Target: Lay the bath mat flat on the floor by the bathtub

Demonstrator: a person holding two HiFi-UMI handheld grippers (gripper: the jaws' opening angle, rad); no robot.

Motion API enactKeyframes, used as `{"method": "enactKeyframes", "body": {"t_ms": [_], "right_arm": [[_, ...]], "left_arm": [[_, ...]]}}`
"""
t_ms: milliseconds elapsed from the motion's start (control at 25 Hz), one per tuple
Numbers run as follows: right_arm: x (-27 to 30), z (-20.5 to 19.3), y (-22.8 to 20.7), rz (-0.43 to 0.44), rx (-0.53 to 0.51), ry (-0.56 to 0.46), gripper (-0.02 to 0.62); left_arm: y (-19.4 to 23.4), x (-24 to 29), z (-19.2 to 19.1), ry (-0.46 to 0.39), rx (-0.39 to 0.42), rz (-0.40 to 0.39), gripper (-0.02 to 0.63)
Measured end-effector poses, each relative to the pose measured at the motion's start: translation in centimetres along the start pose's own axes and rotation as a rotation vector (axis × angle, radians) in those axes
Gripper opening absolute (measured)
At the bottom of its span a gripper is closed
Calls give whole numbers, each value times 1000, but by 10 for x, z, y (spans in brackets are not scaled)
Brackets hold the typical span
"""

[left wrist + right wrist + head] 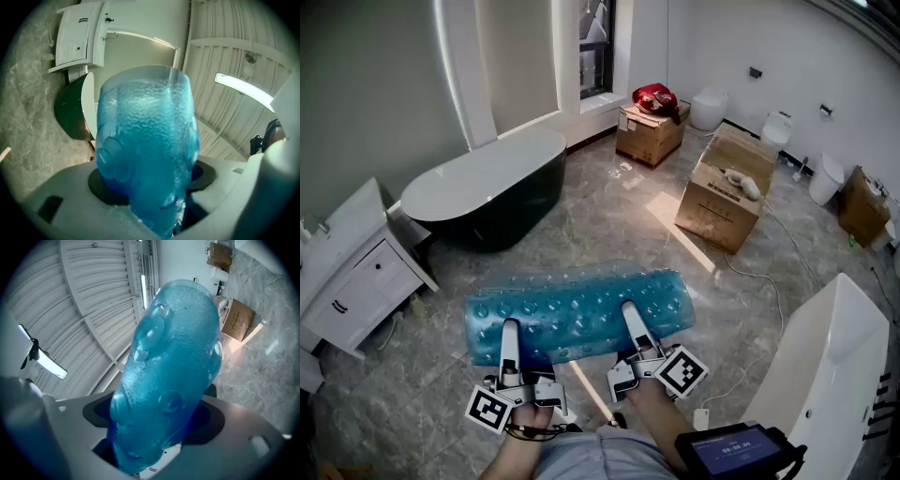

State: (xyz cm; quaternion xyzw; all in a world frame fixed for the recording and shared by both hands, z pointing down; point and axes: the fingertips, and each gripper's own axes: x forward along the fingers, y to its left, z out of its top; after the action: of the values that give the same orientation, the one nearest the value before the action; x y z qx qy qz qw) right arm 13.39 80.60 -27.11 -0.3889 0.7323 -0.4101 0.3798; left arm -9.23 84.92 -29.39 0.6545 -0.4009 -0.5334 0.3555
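1. Blue, see-through and bumpy, the bath mat (pixel 581 305) stretches crosswise between my two claws. It is curled into a long arch, and its round suckers show.
2. My left claw (pixel 508 339) is clenched on the mat's near edge, towards its left end. The mat fills the gap between my jaws and bulges up in front of them.
3. My right claw (pixel 632 321) grasps the same near edge towards the right end. Its jaws stand wide around a thick fold of the mat.
4. Both claws tilt a little upward, so the mat rises ahead of them. I cannot tell whether its far edge touches the grey stone floor (pixel 609 220).
5. Ahead of my left claw, beyond the mat, a black bathtub (pixel 487 199) with a white rim stands on that floor.
6. Off to the left of my left claw is a white cabinet (pixel 358 274) with drawers.
7. Ahead of my right claw, well beyond the mat, sits a cardboard box (pixel 722 195). A second box (pixel 649 133) stands farther on, with something red on top.
8. To the right of my right claw stands a white tub (pixel 825 375).
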Motion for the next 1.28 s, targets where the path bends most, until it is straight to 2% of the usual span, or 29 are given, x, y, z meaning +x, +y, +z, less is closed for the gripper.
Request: {"method": "enactKeyframes", "body": {"t_ms": [840, 1080, 1280], "right_arm": [[-10, -3, -6, -21, 3, 26, 408], [-6, 15, -9, 0, -20, 20, 408], [-6, 34, -24, -11, 42, 22, 414]], "left_arm": [[2, -11, -6, -4, 8, 14, 298], [3, 1, -18, -7, 6, 2, 296], [2, 14, -39, 4, 22, 12, 296]]}}
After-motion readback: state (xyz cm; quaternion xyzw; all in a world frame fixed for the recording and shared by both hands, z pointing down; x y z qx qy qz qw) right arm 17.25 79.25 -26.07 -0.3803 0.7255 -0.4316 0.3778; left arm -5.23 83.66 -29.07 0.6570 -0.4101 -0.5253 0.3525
